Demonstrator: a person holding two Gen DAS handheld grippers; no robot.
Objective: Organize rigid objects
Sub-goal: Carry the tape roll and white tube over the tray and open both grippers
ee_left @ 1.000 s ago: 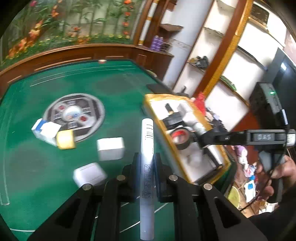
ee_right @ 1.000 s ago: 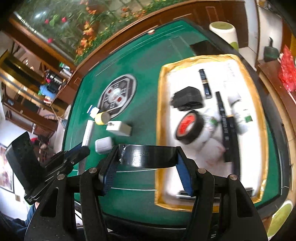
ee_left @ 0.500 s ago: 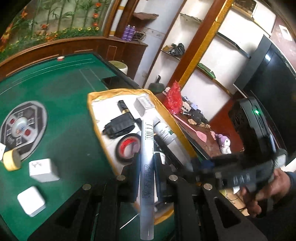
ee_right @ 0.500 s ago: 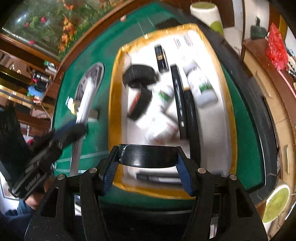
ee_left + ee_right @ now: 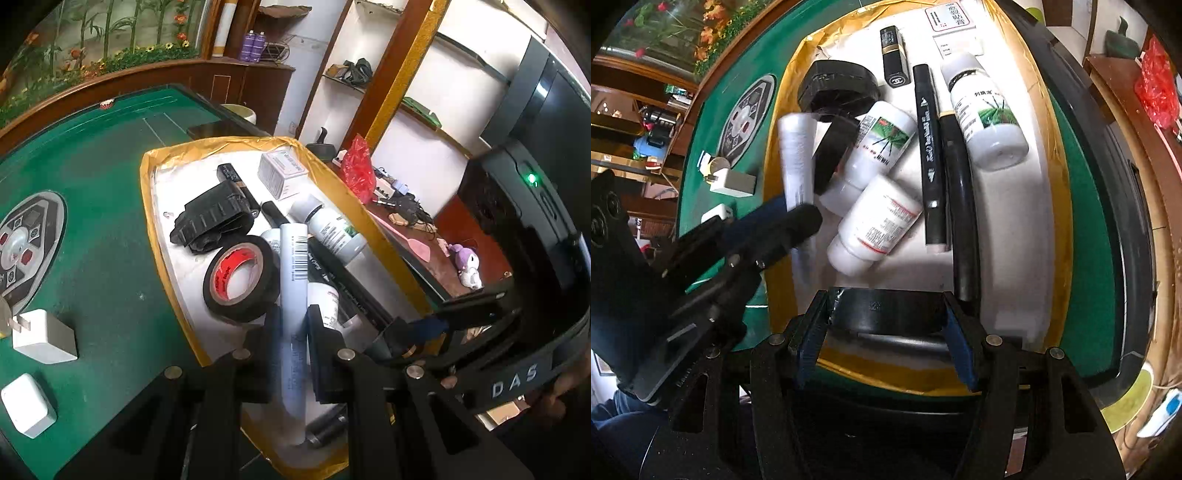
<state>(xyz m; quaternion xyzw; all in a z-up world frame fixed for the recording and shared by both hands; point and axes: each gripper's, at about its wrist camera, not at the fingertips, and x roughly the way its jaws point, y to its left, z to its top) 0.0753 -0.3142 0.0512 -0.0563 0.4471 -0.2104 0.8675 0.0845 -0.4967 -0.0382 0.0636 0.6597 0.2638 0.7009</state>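
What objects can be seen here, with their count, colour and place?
tray: 1, gold-rimmed, white inside, on green table
bottles: 3, white, in tray
marker: 1, black, in tray
lipstick: 1, black, tray's far end
tape roll: 1, black, red core, in tray
chargers: 2, white, on table
white tube: 1, in left gripper, over tray
black roll: 1, in right gripper, over tray

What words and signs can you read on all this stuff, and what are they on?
"DAS": right gripper body.
Interlocked-C logo: black lipstick.
Barcode, digits too small: white tube in the left gripper.
Chinese print on the white box and white bottles: too blurred.
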